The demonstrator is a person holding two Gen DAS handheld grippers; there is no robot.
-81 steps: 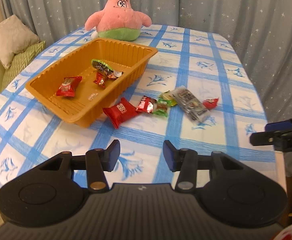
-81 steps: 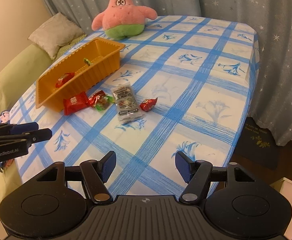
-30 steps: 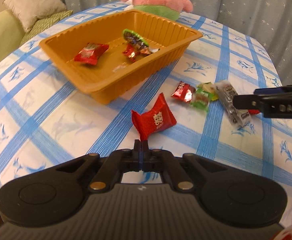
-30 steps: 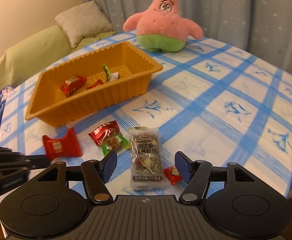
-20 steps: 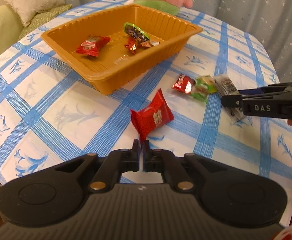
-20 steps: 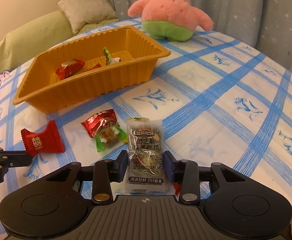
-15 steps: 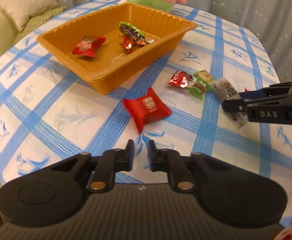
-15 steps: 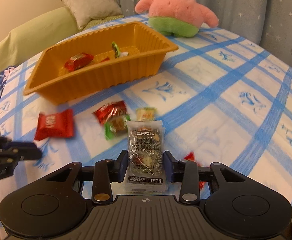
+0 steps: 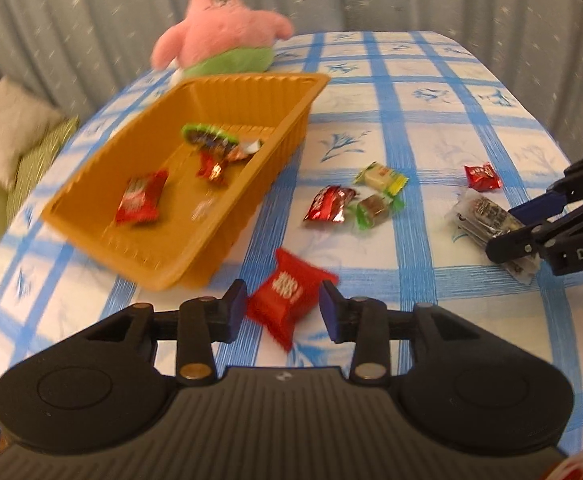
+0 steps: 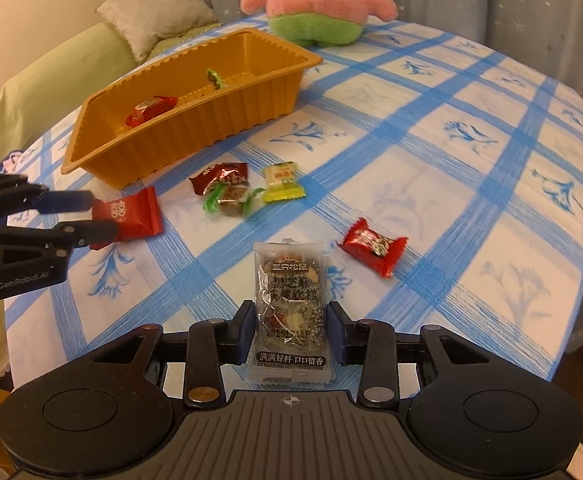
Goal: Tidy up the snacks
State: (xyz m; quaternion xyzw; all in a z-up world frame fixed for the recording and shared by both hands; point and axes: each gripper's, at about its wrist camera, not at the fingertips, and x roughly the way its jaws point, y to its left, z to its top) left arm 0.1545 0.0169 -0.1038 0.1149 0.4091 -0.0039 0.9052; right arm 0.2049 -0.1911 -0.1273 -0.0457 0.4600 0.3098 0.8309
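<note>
Since a sec ago my left tool (image 9: 282,312) let go, jaws just opening: the flat red foil snack pack (image 9: 287,300) sits loose between them on the blue-check table (image 9: 431,128), beside the orange ribbed plastic tray (image 9: 251,200). Right tool (image 10: 290,332) is clamped on the clear sesame-bar packet (image 10: 289,300), lifted w/ it.

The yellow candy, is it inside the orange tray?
No, the yellow candy lies on the tablecloth, outside the orange tray.
</note>
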